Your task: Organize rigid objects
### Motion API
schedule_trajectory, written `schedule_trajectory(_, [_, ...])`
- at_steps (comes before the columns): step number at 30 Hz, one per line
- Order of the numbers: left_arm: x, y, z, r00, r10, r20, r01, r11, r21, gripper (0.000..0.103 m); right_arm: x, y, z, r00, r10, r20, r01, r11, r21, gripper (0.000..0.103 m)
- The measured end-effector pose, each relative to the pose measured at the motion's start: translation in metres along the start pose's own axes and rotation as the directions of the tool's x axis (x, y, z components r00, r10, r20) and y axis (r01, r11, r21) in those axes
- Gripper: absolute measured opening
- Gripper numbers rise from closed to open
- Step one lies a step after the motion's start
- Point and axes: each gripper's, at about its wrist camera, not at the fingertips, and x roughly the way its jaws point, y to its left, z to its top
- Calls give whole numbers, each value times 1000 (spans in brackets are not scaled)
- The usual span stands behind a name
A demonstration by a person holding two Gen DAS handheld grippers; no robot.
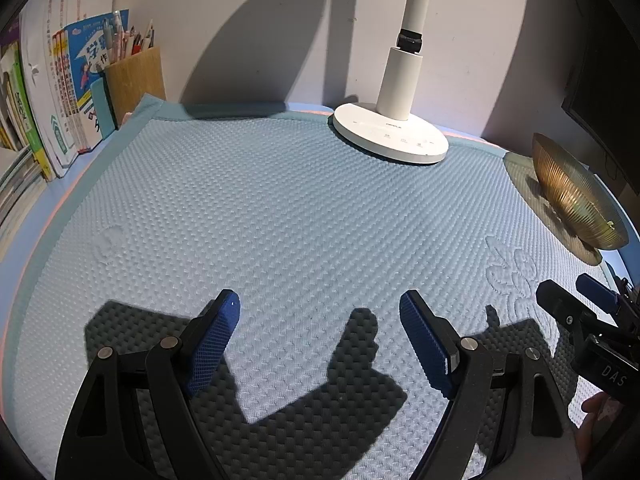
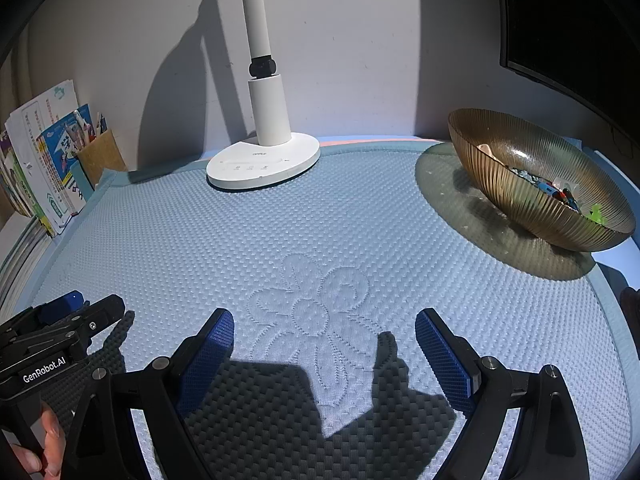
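Both tools spread and empty over the bare mat.
A reach by the right tool [image 2: 324,344] toward the ribbed bowl [image 2: 520,184], right of frame, could tip its trinkets; left tool [image 1: 320,332] idles.

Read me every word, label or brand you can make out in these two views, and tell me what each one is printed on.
"GenRobot.AI": white print on the left gripper's black body, right wrist view.
"DAS": partial print on the right gripper's black body, cut off at the frame edge.
Lamp base: small grey brand word and button icons, too small to read.
Books: Chinese titles on covers and spines, too blurred to read reliably.
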Motion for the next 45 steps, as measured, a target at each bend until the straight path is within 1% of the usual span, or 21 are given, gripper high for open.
schedule_trajectory(20, [3, 1, 1, 1000, -4, -15, 4, 1000, 9, 81, 0, 1, 0, 1000, -1, -3, 1, 1000, 1, 91])
schedule_trajectory(28, [12, 0, 1, 998, 14, -68, -12, 999, 30, 81, 6, 2, -4, 999, -6, -37, 6, 1000, -1, 91])
schedule_trajectory(38, [7, 3, 0, 999, 15, -46, -15, 1000, 11, 81, 4, 10, -4, 1000, -3, -31, 2, 1000, -29, 91])
schedule_trajectory(45, [10, 2, 0, 997, 31, -67, -30, 1000, 7, 81, 6, 12, -4, 999, -1, -43, 0, 999, -33, 91])
